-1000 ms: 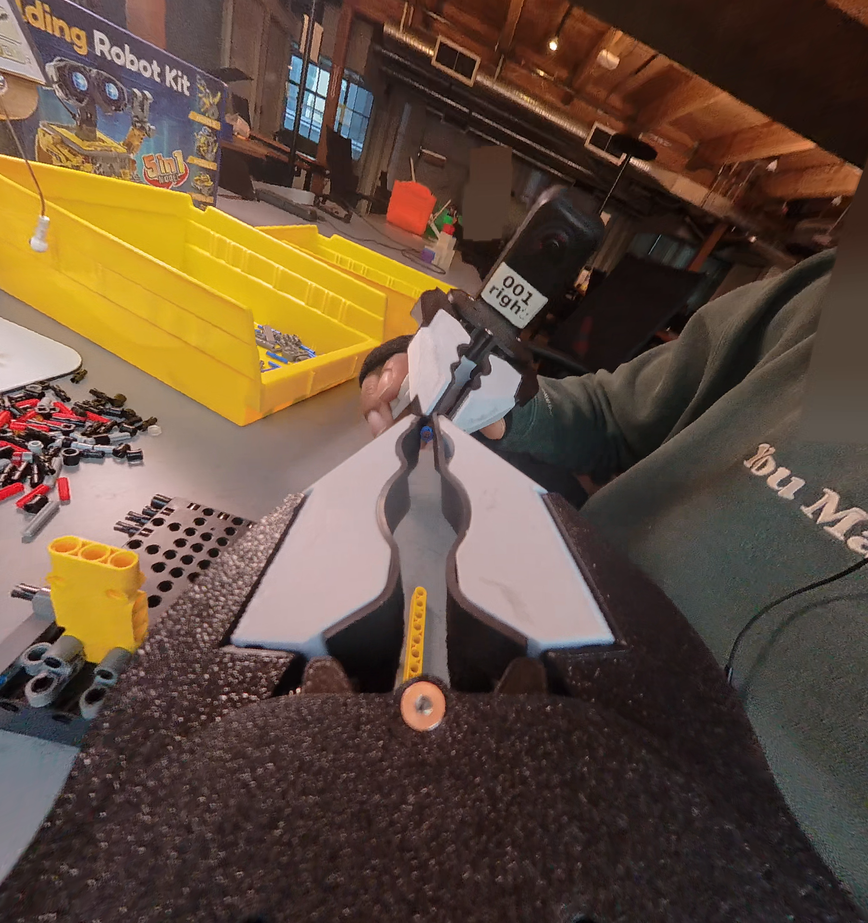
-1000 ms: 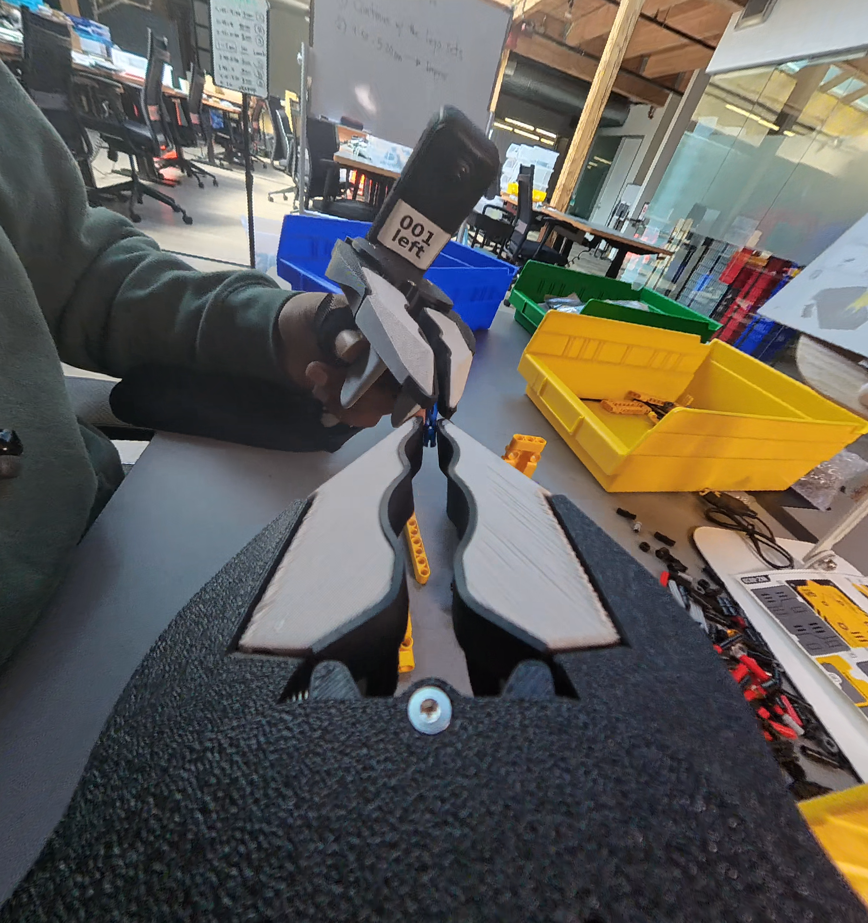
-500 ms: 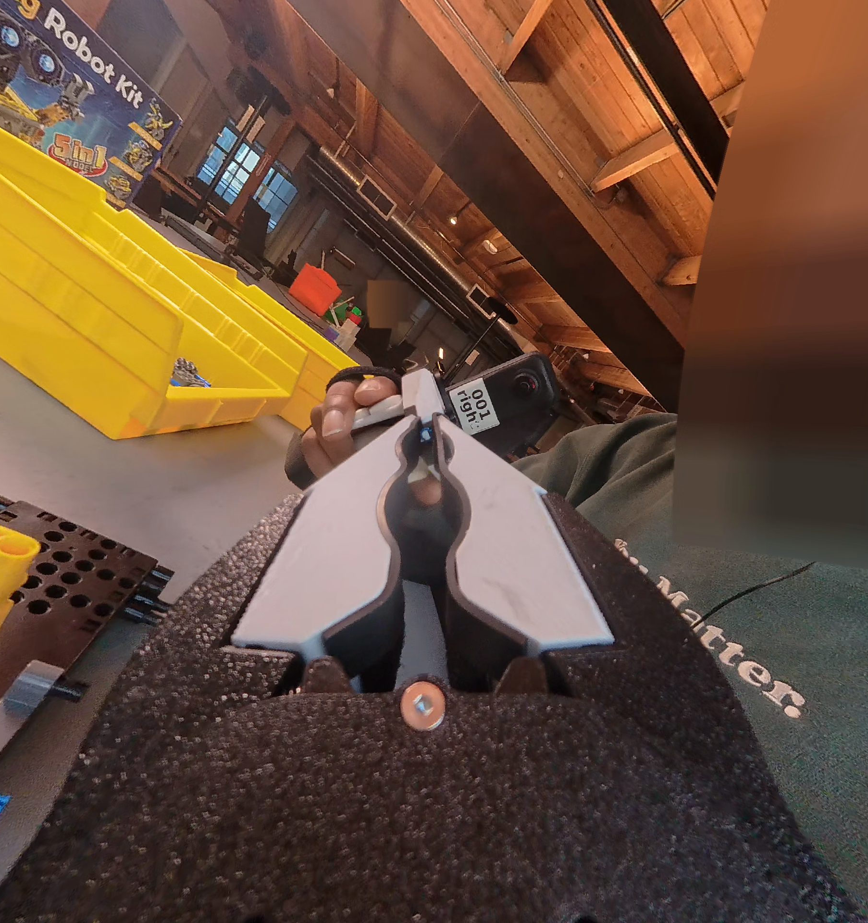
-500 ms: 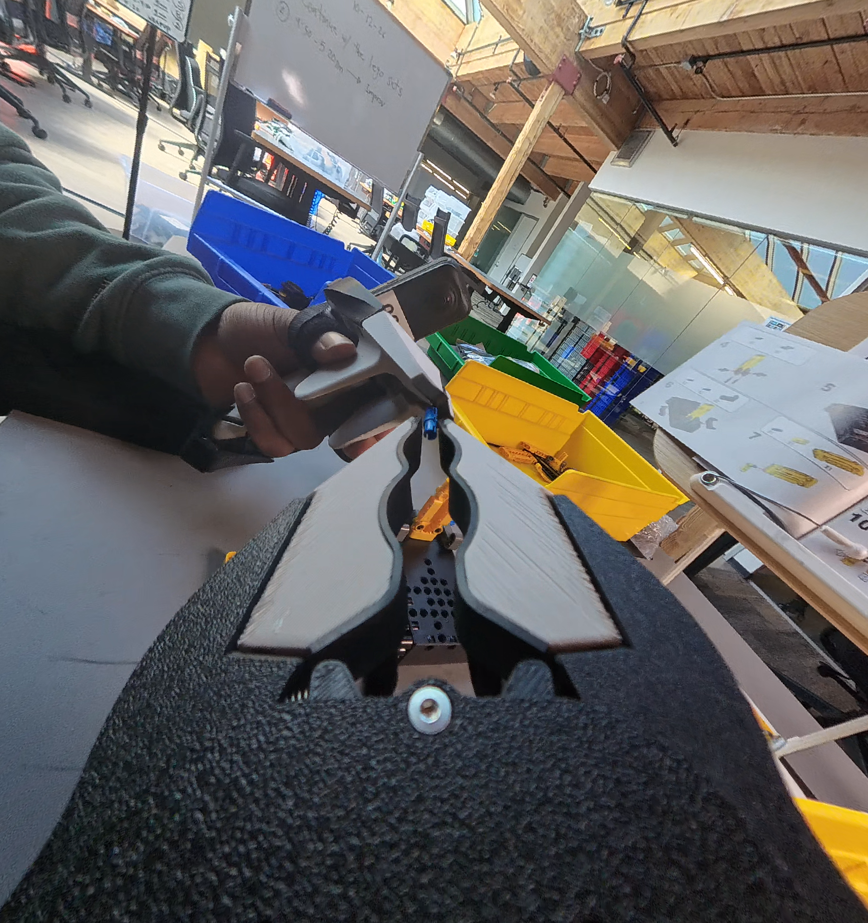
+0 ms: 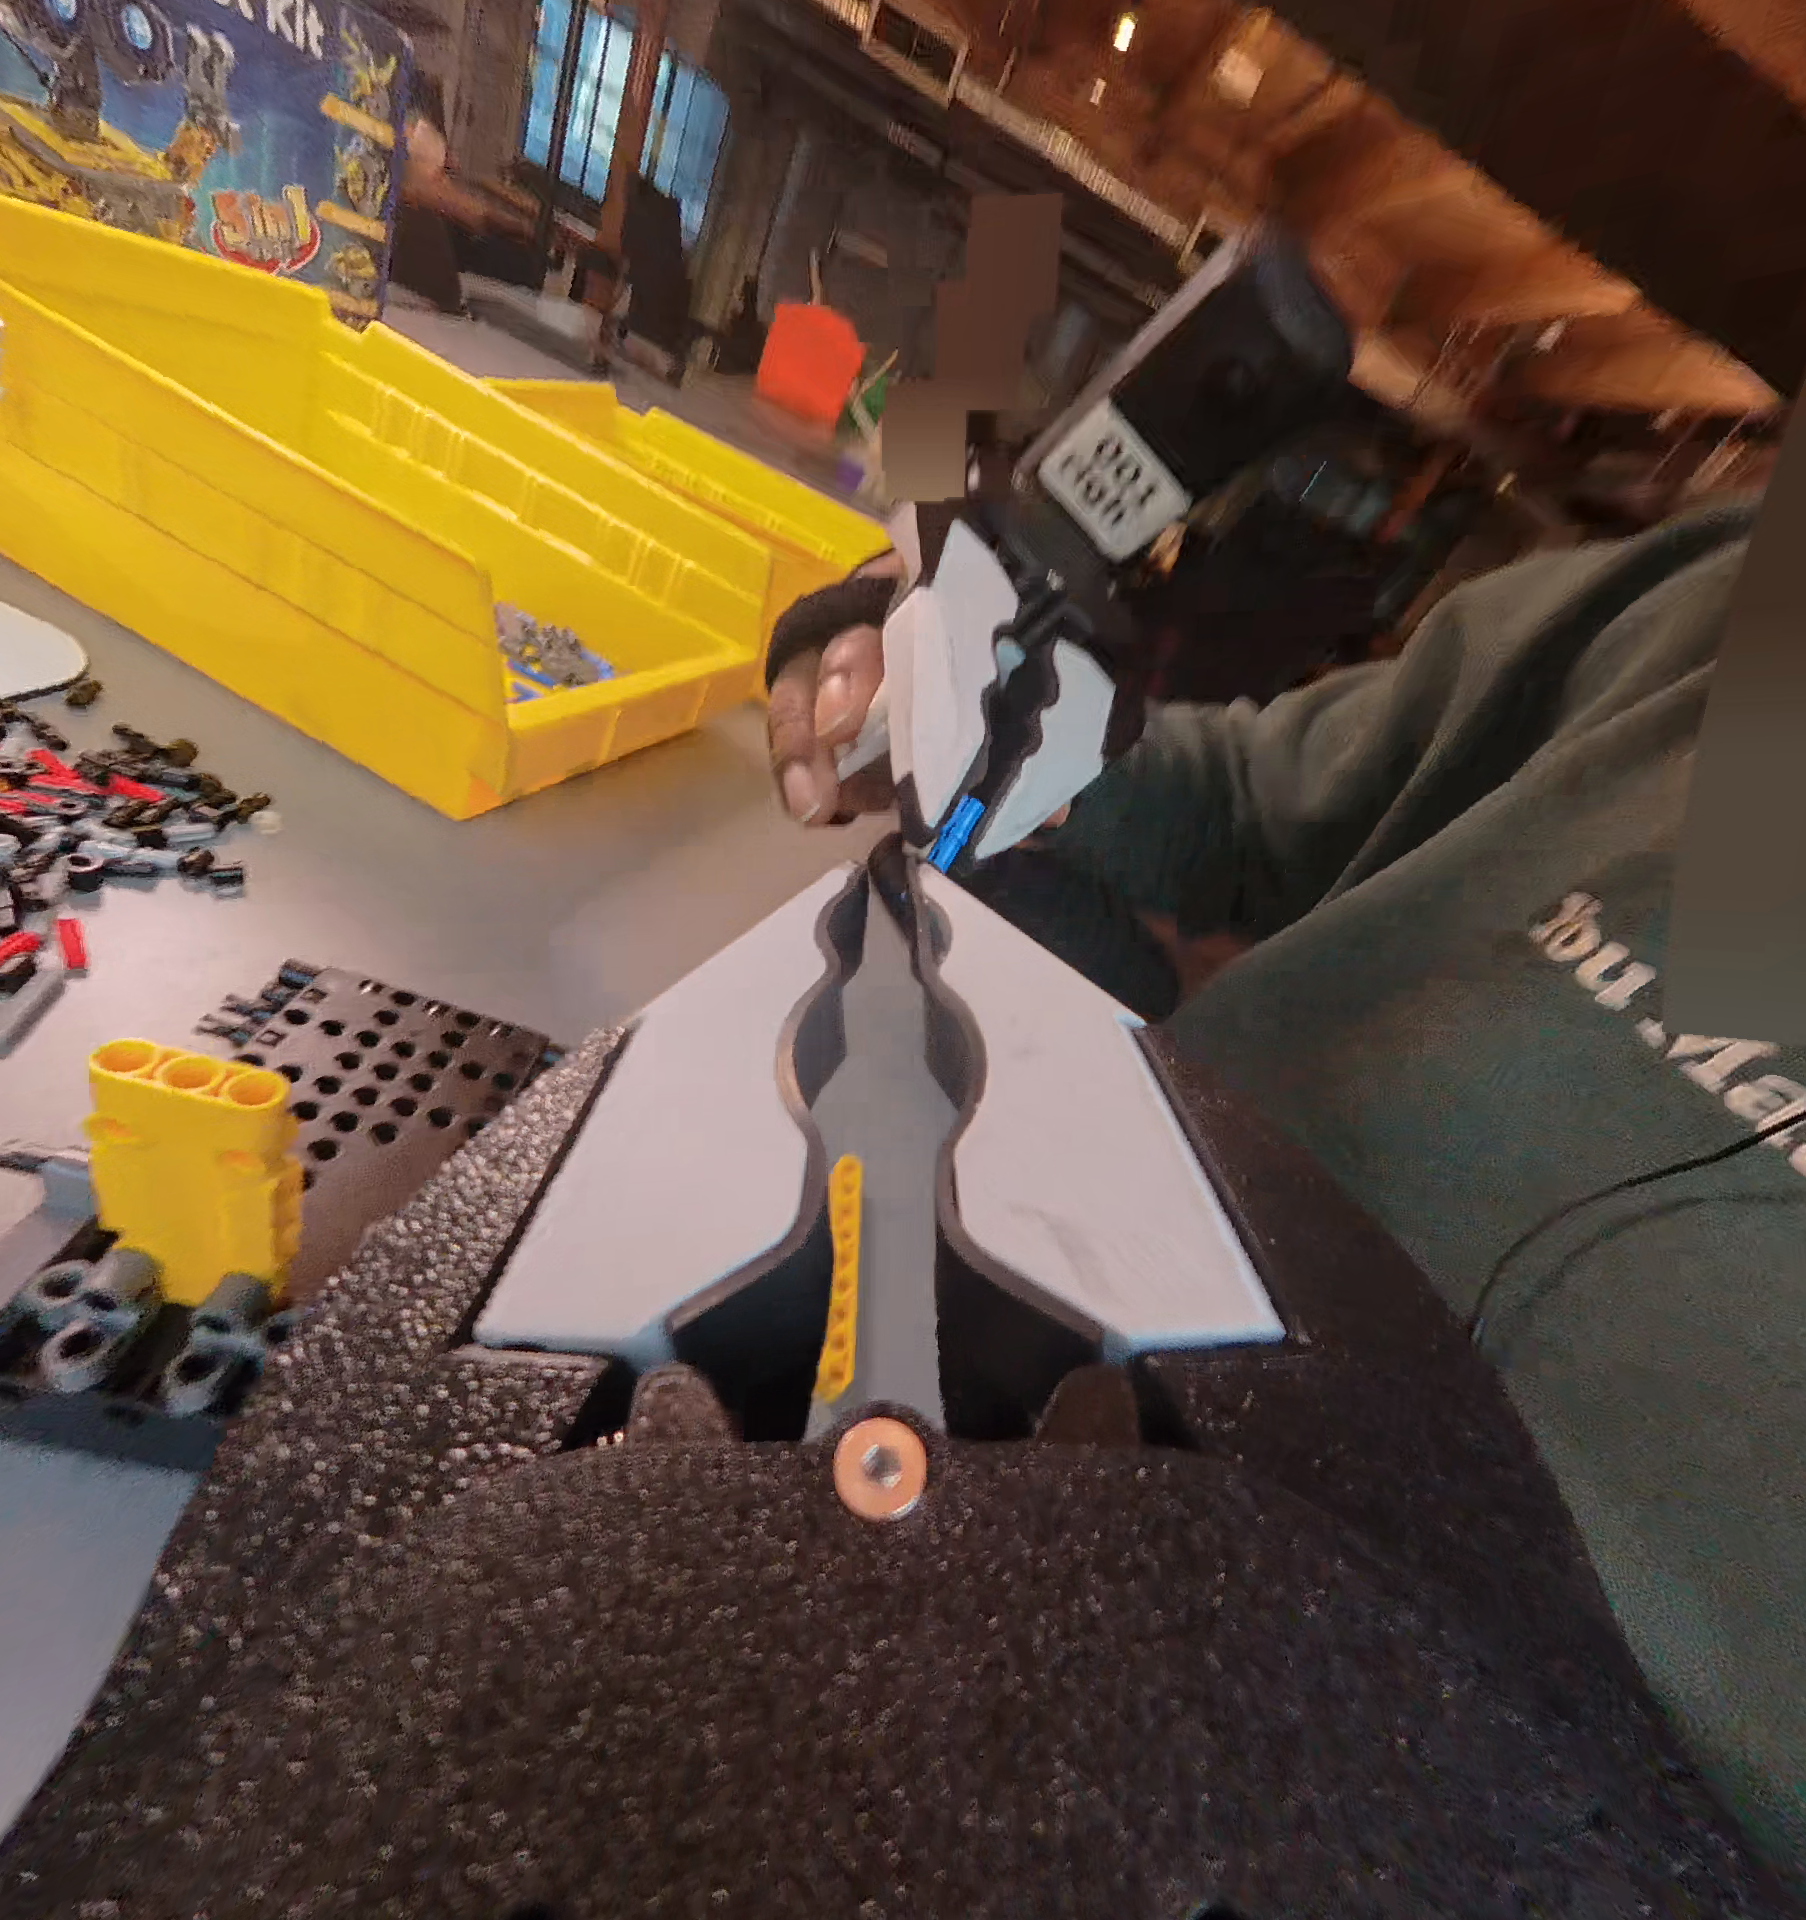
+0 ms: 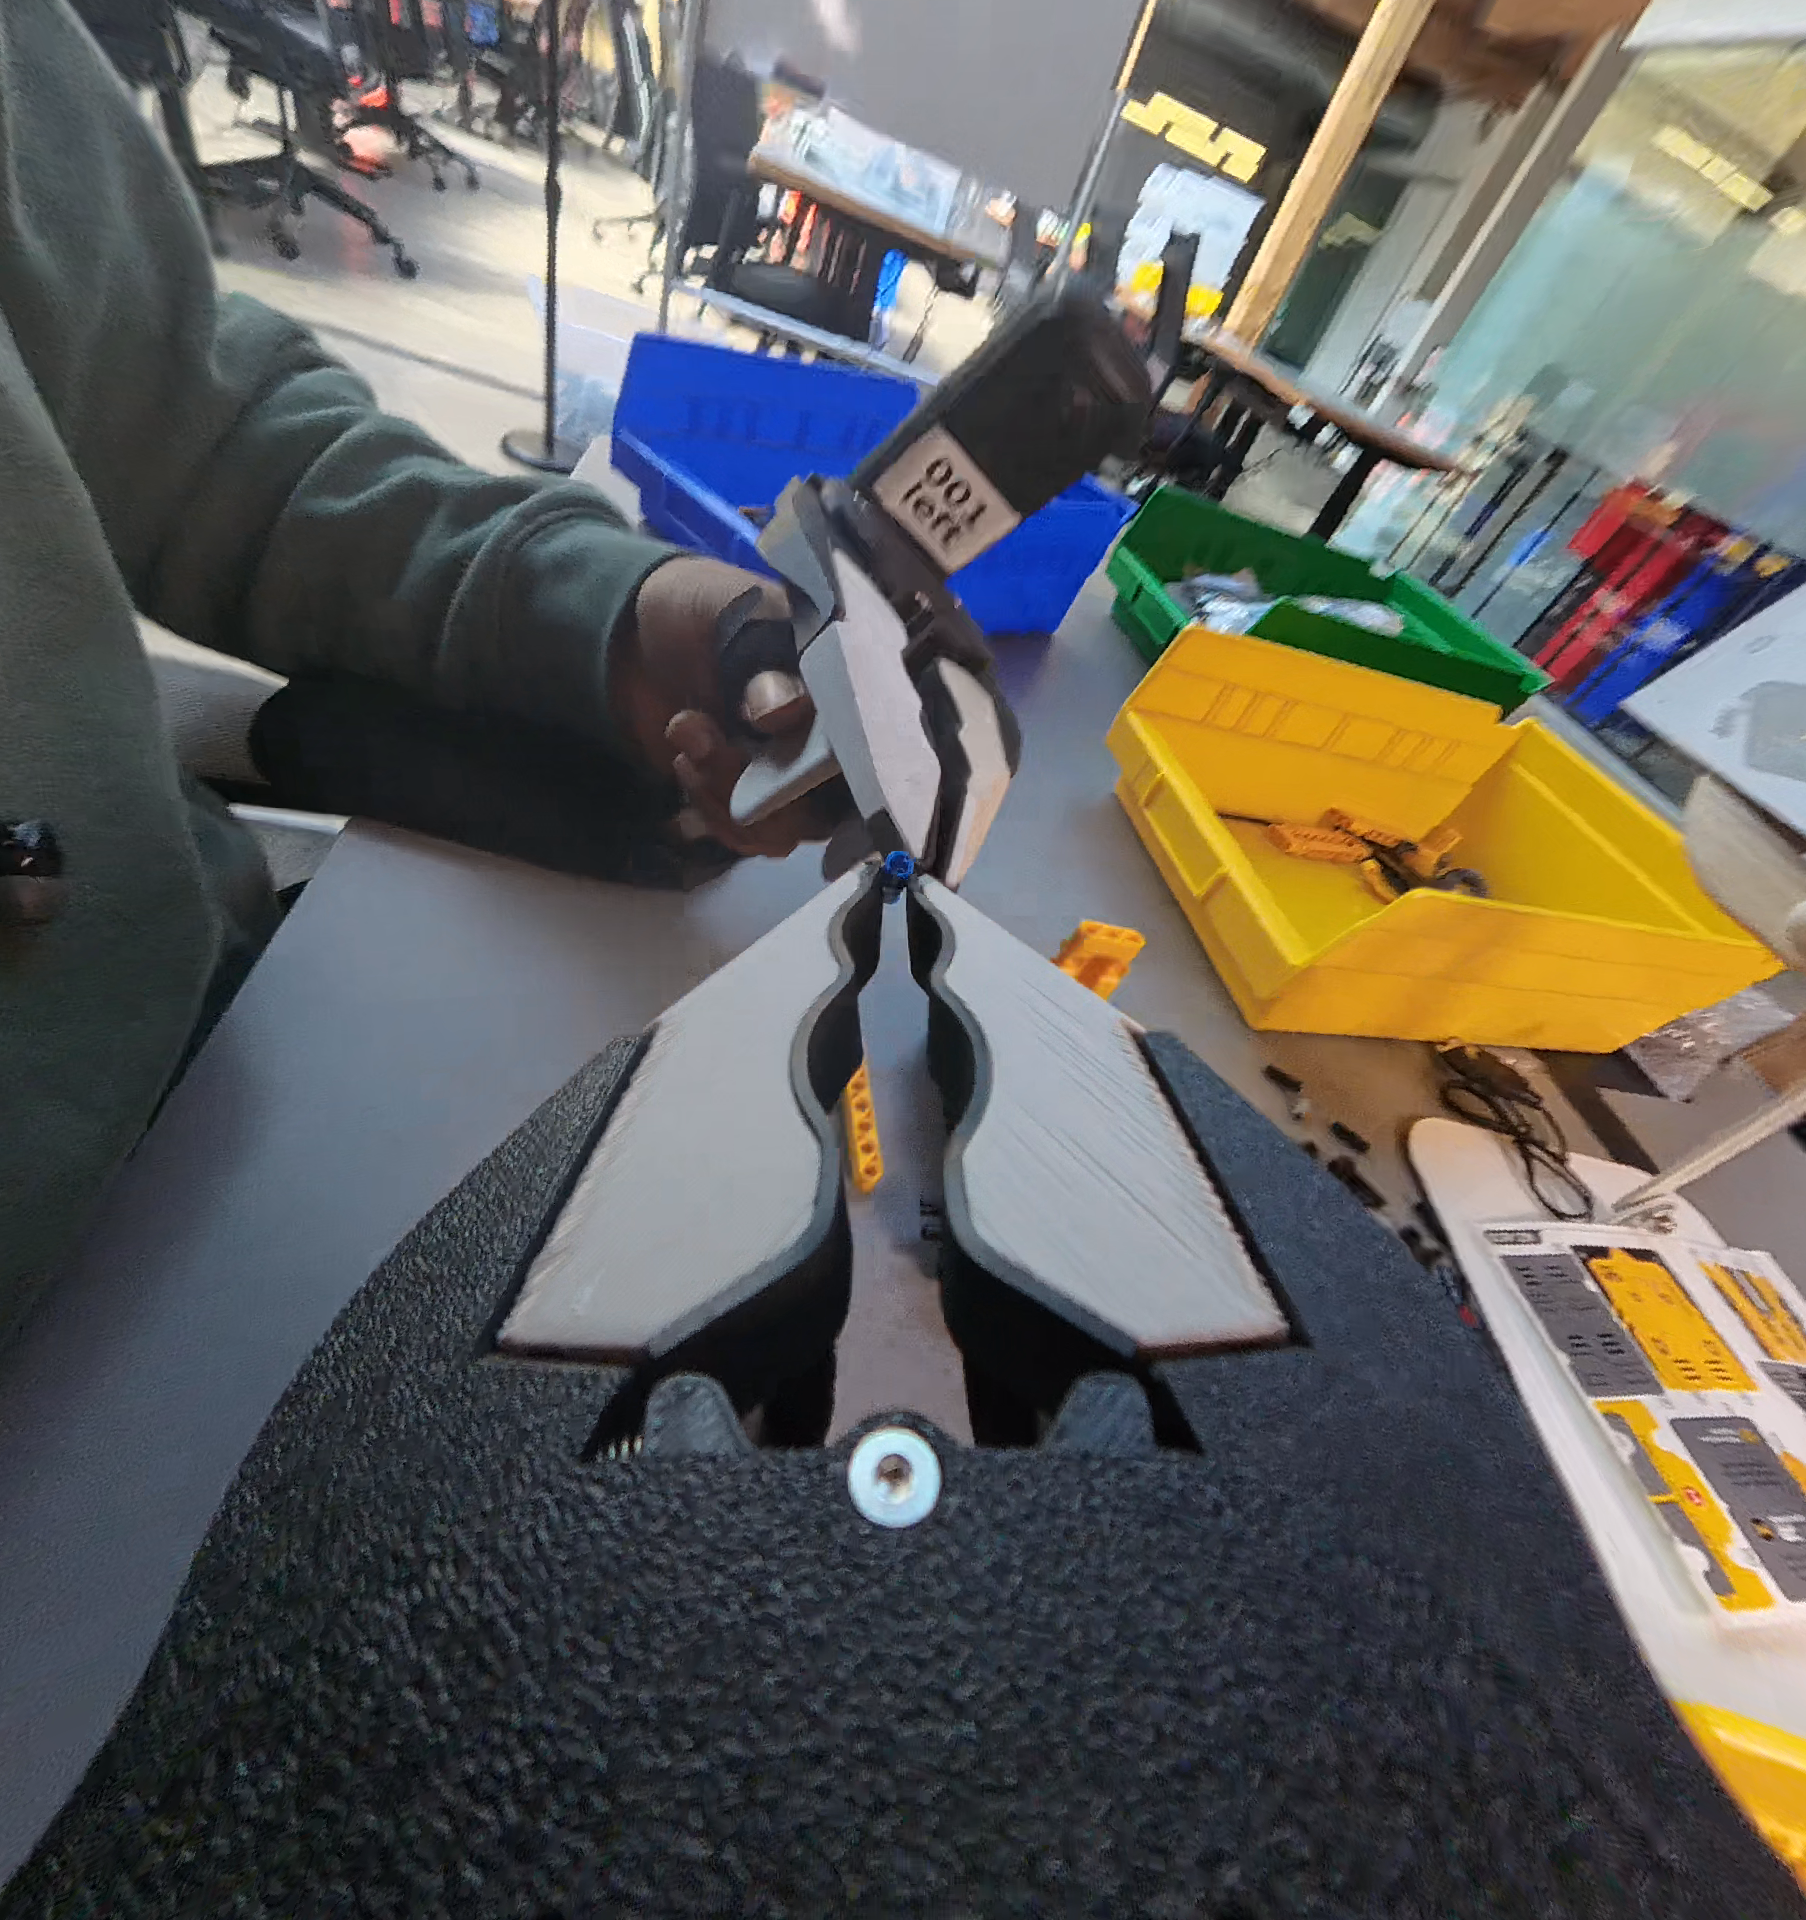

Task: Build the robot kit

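Observation:
My two grippers meet tip to tip above the grey table (image 6: 411,1039). My right gripper (image 6: 894,883) is shut on a small blue pin (image 6: 894,865). In the left wrist view the right gripper (image 5: 966,831) comes in from above with the blue pin (image 5: 951,831) sticking out of its tips. My left gripper (image 5: 891,883) is shut, with a small dark piece (image 5: 883,864) pinched at its tips, right against the pin. The left gripper (image 6: 946,862) also shows in the right wrist view, held by a hand (image 6: 701,717). A yellow holed beam (image 5: 842,1268) lies on the table under the fingers.
A black perforated plate (image 5: 390,1070) with a yellow block (image 5: 187,1174) lies at left, beside a pile of red and black pins (image 5: 47,821). Yellow bins (image 5: 307,540) (image 6: 1398,883), a blue bin (image 6: 753,436), a green bin (image 6: 1294,582) and an instruction sheet (image 6: 1657,1403) stand around. Only a small space, under 4 cm, lies between the two pairs of fingers. My left tips are roughly 12 cm from the black perforated plate (image 5: 390,1070).
Half a second ago both grippers were tilted upward; both have come back down level over the table. The tips have stayed together around the blue pin.

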